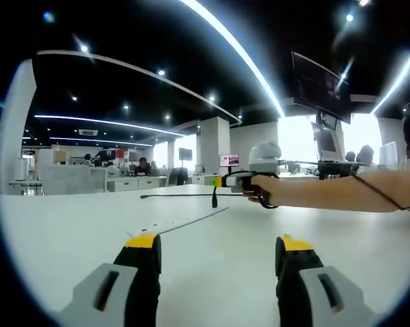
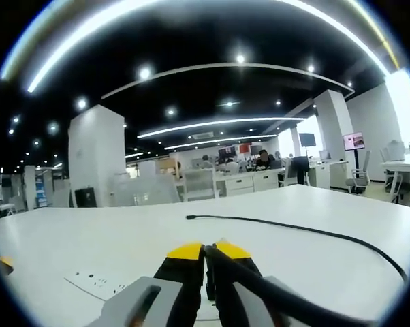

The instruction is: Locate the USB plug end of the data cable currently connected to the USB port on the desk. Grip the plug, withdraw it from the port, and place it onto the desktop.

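**Two tongs, one on the cable: plug looks out of the port**

Two sets of tongs are in play. In the right gripper view our right tongs [image 2: 206, 262] stand narrow, yellow tips nearly together, pinching the black data cable [image 2: 307, 230]. The cable runs from between the jaws, loops out to the right and comes back across the white surface [image 2: 69, 238] to a free end lying flat, well apart from the tongs. We can't make out the plug itself, since the jaws hide whatever sits between them.

In the left gripper view our left tongs [image 1: 218, 255] stand wide w/ nothing between them, low over the surface. Farther off, the right tongs, held by a hand [image 1: 267, 189], sit raised just above the surface, w/ the cable trailing out to the left.

Progress, as we judge it: grip done, and prob. the pull too, as the held end looks clear of the surface. A flush panel w/ small marks [image 2: 96, 281] sits near the right tongs, maybe the port strip; can't confirm. Left to do: lower the plug onto the surface and let go.
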Tool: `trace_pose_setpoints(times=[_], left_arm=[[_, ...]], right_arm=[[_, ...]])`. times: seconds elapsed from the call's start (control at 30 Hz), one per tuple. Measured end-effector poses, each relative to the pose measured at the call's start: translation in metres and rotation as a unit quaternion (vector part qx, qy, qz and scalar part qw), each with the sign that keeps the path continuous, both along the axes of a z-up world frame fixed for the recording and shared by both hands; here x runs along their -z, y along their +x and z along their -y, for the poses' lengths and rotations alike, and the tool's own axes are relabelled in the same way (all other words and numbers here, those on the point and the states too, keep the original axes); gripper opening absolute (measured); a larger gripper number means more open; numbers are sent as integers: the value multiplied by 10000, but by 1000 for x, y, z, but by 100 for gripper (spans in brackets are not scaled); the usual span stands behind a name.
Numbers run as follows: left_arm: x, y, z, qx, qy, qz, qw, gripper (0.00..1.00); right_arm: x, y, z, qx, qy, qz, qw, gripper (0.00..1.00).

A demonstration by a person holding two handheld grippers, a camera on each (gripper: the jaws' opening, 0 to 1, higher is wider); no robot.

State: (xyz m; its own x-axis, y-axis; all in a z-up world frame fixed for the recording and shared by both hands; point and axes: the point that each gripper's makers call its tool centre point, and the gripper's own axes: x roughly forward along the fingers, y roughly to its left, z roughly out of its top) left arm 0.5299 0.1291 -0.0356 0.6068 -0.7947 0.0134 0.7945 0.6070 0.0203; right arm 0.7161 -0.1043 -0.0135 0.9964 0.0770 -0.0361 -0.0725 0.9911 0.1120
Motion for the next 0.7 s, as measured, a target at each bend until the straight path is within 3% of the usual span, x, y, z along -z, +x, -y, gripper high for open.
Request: trace_pose_setpoints(times=[0.27, 0.47, 0.6, 0.7], left_arm=[[0, 0, 0, 3, 0, 2, 10000, 68], [0, 0, 1, 5, 7, 6, 10000, 68], [0, -1, 1, 10, 9, 3, 10000, 68], [1, -1, 0, 8, 7, -3, 10000, 68]], right_arm=[[1, -5, -5, 62, -133, -70, 9999, 7], [0, 1, -9, 72, -771, -169, 9969, 6], [0, -1, -5, 5, -295, -127, 9995, 6], [0, -2, 7, 43, -204, -136, 9997, 6]])
